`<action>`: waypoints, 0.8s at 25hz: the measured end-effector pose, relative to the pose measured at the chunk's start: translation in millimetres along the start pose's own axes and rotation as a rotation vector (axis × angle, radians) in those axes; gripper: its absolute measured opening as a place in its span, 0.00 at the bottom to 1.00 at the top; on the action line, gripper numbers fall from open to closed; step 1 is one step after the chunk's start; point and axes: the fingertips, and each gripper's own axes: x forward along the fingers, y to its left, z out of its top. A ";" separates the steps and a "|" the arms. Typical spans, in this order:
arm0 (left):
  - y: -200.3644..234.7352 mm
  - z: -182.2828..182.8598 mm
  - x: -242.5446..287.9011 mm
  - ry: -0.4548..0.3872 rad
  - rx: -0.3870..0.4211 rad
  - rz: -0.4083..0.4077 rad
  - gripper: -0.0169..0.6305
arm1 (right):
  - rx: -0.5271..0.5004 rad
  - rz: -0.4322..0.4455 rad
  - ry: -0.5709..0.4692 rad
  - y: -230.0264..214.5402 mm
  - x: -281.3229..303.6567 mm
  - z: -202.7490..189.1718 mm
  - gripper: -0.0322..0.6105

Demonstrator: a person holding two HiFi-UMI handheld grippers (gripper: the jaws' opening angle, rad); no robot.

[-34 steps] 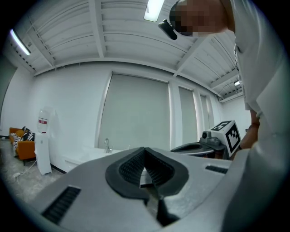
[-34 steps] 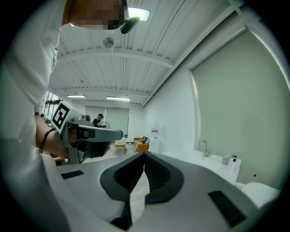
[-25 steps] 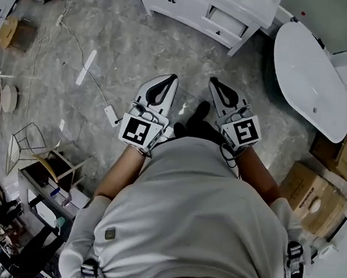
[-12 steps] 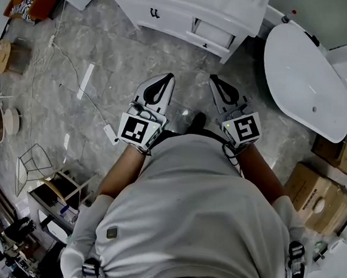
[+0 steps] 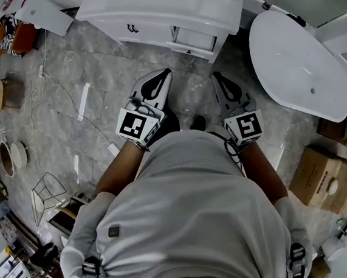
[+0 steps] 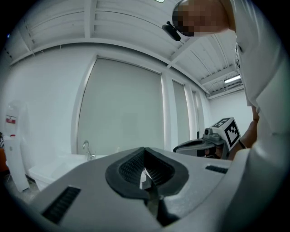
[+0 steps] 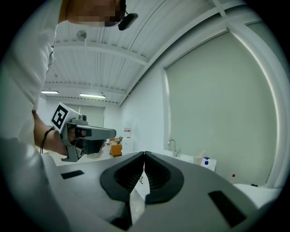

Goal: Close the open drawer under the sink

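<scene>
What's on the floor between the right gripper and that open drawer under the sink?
Nothing: in the head view only bare grey floor separates the right gripper from the open drawer.

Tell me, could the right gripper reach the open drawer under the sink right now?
Probably not yet, though nothing blocks it. The right gripper, jaws shut, is apart from the open drawer, with only bare floor between them; stepping closer should do it.

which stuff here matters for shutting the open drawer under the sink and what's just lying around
For the job: open drawer, sink cabinet, left gripper, right gripper.
Lying about: bathtub, cardboard box, wire basket.
</scene>
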 end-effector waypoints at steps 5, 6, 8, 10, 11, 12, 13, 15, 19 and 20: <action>24.5 0.5 41.7 0.014 0.002 -0.114 0.04 | 0.023 -0.124 0.032 -33.6 22.2 -6.7 0.09; 30.8 -2.8 48.9 0.021 0.001 -0.132 0.04 | 0.031 -0.145 0.038 -38.6 28.8 -10.0 0.09; 43.9 -11.3 63.8 0.040 -0.006 -0.166 0.04 | 0.048 -0.180 0.050 -46.4 41.7 -18.0 0.09; 56.0 -18.5 78.6 0.056 -0.009 -0.200 0.04 | 0.064 -0.210 0.066 -54.1 55.4 -28.2 0.09; 61.5 -21.6 85.4 0.064 -0.006 -0.217 0.04 | 0.074 -0.224 0.074 -58.1 62.6 -33.8 0.09; 66.7 -25.1 91.7 0.072 -0.001 -0.235 0.04 | 0.085 -0.238 0.083 -62.0 69.9 -39.5 0.09; 72.0 -29.5 97.4 0.082 0.004 -0.252 0.04 | 0.096 -0.252 0.091 -65.2 77.1 -45.3 0.09; 83.0 -41.5 106.6 0.113 0.007 -0.281 0.04 | 0.113 -0.275 0.105 -69.5 91.2 -56.8 0.09; 100.6 -68.9 117.4 0.176 -0.003 -0.329 0.04 | 0.144 -0.314 0.135 -73.0 112.7 -80.1 0.09; 104.1 -76.8 119.1 0.194 -0.005 -0.338 0.04 | 0.152 -0.320 0.142 -73.7 116.9 -86.9 0.09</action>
